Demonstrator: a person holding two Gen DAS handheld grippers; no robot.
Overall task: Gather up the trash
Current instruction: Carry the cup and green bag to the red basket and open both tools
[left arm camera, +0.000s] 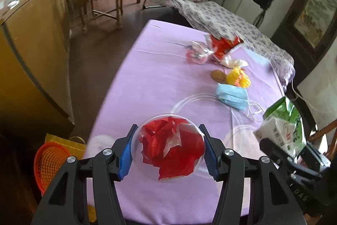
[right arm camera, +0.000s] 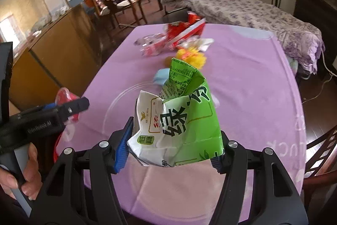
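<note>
Two pieces of trash are riding in your grippers above the purple table (left arm camera: 160,69); your left gripper (left arm camera: 168,150) is clamping a clear plastic cup (left arm camera: 168,147) stuffed with red wrapper across its round wall, light and slippery, so it is likely flexing if you squeeze harder; your right gripper (right arm camera: 171,146) is pinching a crumpled green carton (right arm camera: 181,119) near its base, soft and already creased; an orange basket (left arm camera: 50,163) is sitting on the floor beside the table's left edge.

Both wrist views look steeply down, close over the shared purple table (left arm camera: 160,69).
</note>
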